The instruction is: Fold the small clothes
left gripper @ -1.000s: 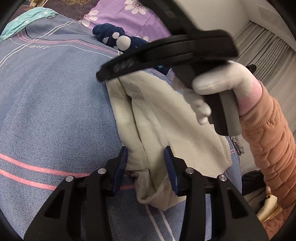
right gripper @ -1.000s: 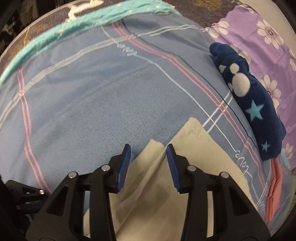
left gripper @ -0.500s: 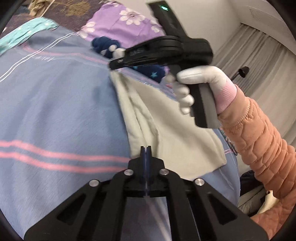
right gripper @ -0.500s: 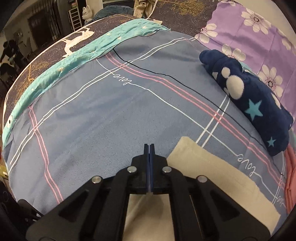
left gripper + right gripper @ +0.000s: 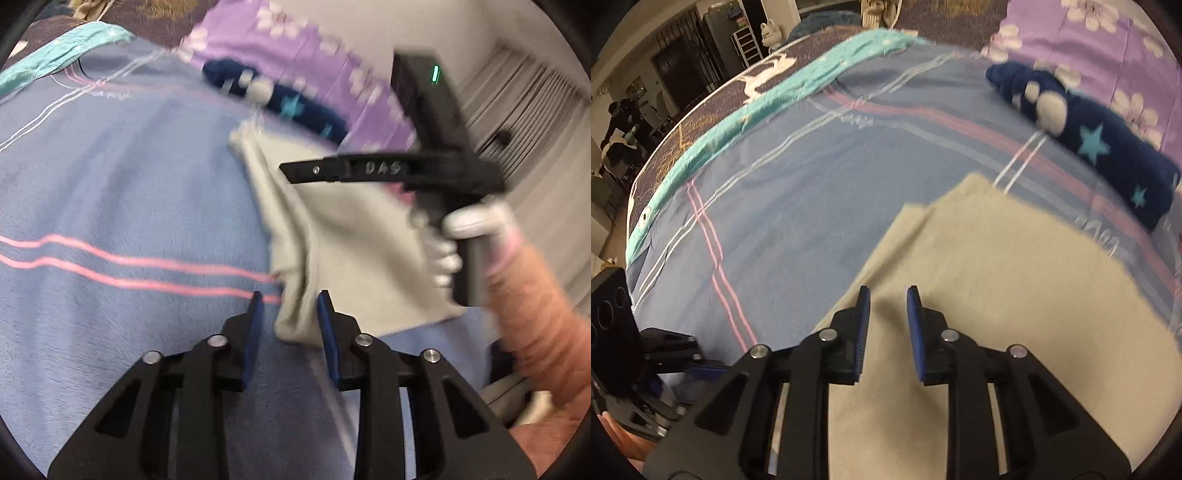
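Cream folded cotton garment (image 5: 343,254) is lying centre-right on the blue striped bedsheet (image 5: 110,206), both grippers (image 5: 290,314) (image 5: 888,306) having just been reopening narrowly, empty, suggesting this fold is being released.

Bed (image 5: 783,206), blue sheet, pink and white stripes. Beige garment (image 5: 997,295) flat at lower right; navy starred garment (image 5: 1108,147) upper right, beside purple floral cloth (image 5: 1108,44).

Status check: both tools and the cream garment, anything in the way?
Left tool and right tool just opened, nothing gripped. Cream garment folded flat on bedspread. Navy star garment lies clear beyond.
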